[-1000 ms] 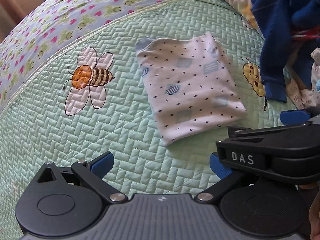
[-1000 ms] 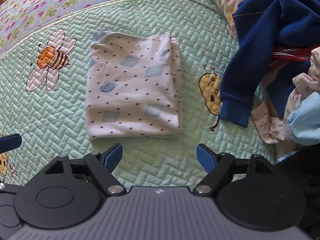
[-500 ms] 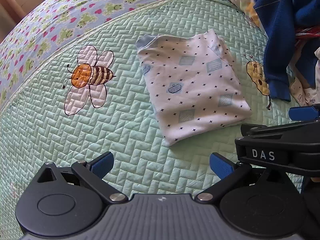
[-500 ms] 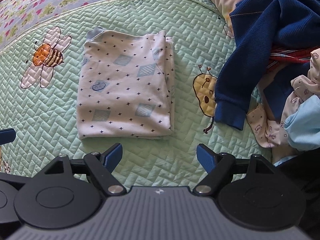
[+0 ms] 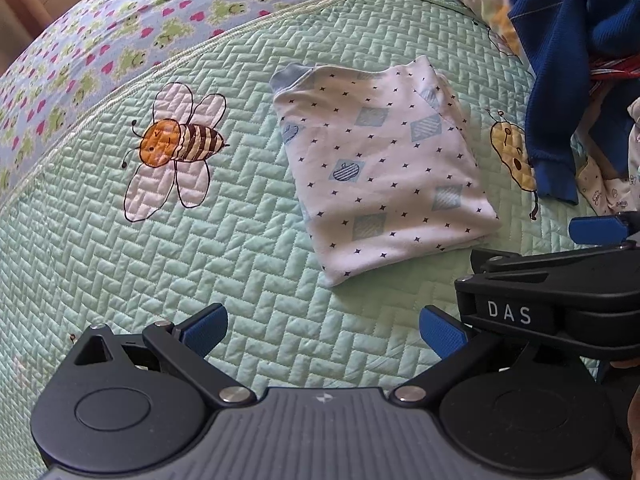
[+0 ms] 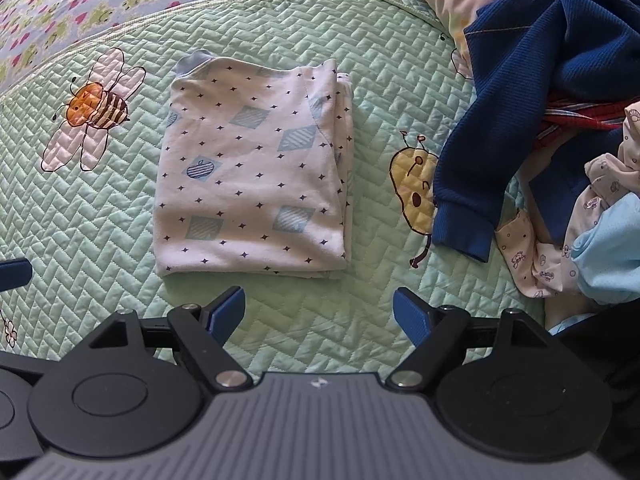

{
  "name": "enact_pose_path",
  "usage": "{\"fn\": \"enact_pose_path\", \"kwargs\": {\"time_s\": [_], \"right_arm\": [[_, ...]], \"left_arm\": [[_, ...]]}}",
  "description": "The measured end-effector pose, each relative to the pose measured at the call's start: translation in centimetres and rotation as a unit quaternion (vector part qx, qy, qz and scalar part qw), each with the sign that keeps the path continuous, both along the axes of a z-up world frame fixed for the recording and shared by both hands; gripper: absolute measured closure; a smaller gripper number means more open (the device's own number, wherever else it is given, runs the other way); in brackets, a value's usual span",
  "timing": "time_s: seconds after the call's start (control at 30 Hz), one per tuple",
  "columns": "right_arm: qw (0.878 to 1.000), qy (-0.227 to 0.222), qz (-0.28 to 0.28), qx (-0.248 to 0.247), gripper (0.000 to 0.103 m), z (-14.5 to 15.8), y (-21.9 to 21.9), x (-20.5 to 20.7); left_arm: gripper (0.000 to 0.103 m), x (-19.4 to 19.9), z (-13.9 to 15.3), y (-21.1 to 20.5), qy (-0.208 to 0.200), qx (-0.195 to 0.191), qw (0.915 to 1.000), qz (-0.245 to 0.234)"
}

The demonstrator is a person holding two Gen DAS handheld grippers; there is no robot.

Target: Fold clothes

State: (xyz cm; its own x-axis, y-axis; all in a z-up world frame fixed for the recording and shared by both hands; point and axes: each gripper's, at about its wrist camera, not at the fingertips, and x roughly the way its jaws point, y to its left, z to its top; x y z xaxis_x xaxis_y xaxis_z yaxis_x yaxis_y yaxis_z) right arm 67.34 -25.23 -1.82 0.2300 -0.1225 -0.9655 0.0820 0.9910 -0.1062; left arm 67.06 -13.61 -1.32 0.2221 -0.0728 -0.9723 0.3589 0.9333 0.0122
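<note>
A bed carries a green quilt (image 6: 304,320) with stitched bees (image 5: 176,148). The folded shirt (image 6: 256,176) lies flat at its middle, a heap of clothes (image 6: 560,92) to its right. Both the left tool (image 5: 322,332) and right tool (image 6: 320,314) hover spread and empty. Since a second ago the views have barely shifted; the shirt has not moved.

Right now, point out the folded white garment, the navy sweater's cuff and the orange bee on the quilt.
folded white garment (image 6: 252,176): right wrist view, middle of its top layer.
navy sweater (image 6: 464,232): right wrist view, ribbed cuff.
orange bee (image 5: 176,146): left wrist view, its body.
</note>
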Motion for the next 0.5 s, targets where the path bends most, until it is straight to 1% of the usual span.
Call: {"fn": "enact_pose_path", "kwargs": {"time_s": [0.5], "right_arm": [[1.000,0.006,-0.002,-0.002,0.021,-0.77,-0.17,-0.23]], "left_arm": [[0.001,-0.01,-0.92,-0.22,0.012,0.000,0.9999,-0.005]]}}
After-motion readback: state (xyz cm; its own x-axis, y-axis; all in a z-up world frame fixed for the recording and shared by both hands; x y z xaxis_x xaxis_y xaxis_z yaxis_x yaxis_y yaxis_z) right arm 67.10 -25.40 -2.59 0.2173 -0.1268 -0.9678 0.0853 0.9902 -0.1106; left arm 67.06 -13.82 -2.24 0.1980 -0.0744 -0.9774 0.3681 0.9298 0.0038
